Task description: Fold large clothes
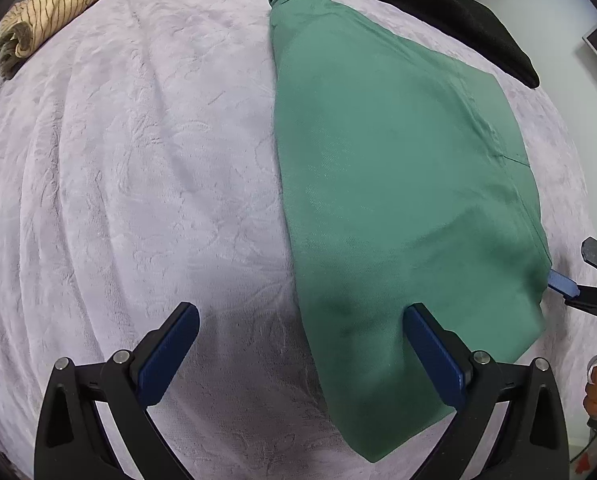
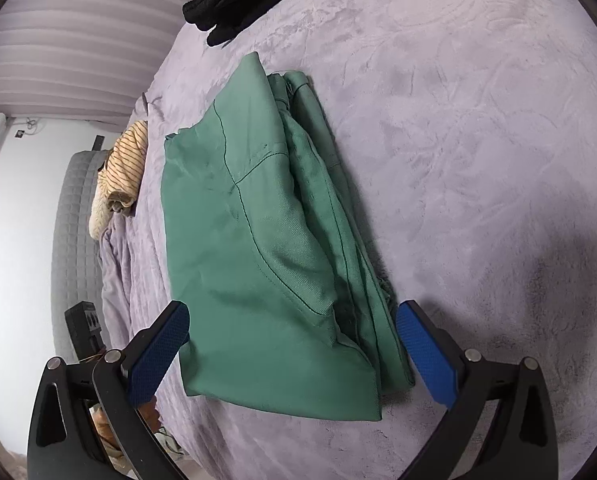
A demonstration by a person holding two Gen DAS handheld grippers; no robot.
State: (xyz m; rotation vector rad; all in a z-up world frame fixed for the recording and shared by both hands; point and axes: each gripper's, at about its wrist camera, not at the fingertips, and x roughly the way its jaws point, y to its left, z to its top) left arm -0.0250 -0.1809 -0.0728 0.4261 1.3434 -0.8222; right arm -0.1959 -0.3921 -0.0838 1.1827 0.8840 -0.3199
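Broadly, a lilac blanket covers the bed. Green garment lies folded lengthwise on it, flat. Black clothing beyond; striped top at the far edge. Left gripper spread wide, empty, over the garment's near edge. Right gripper released, straddling its corner.
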